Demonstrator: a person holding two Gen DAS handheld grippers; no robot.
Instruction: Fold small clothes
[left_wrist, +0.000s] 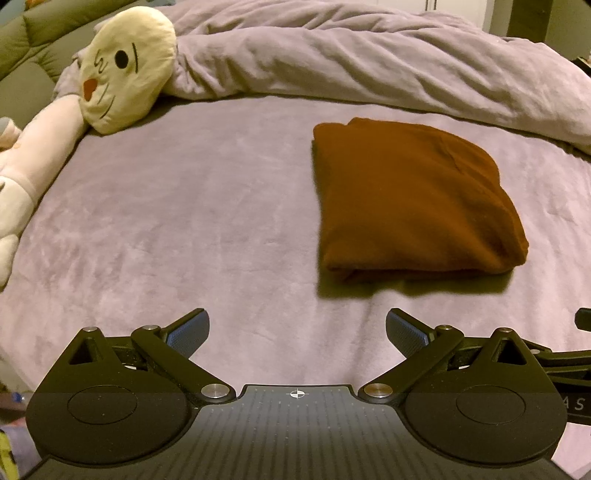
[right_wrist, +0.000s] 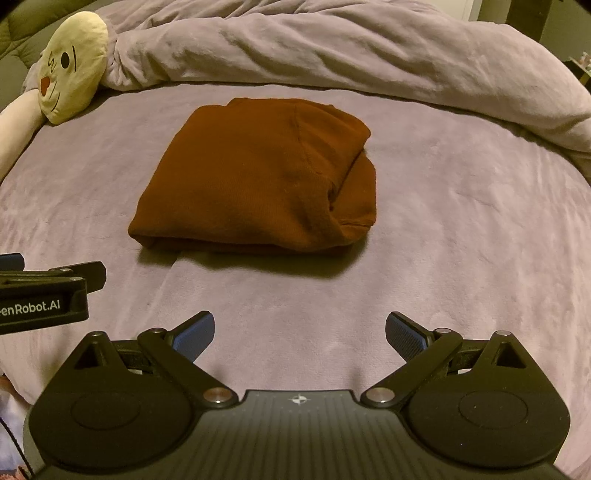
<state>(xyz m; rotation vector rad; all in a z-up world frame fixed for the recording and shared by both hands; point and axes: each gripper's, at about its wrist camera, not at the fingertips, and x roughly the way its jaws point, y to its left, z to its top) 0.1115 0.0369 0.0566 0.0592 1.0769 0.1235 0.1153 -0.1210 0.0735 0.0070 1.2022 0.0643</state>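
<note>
A bedroom in a home: a bed (left_wrist: 184, 221) spread with a mauve plush cover, a rumpled duvet (left_wrist: 369, 55) of the same colour heaped along its far edge, and a cream plush toy (left_wrist: 125, 66) with a stitched face lying at the bed's far left corner.

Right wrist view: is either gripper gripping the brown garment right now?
No. The right gripper and left gripper are both open, short of the folded brown garment, which lies untouched on the bed.

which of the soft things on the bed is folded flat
The rust-brown garment, folded into a compact rectangle on the lilac bed cover. The lilac duvet lies bunched behind it; the cream plush toy is stuffed.
</note>
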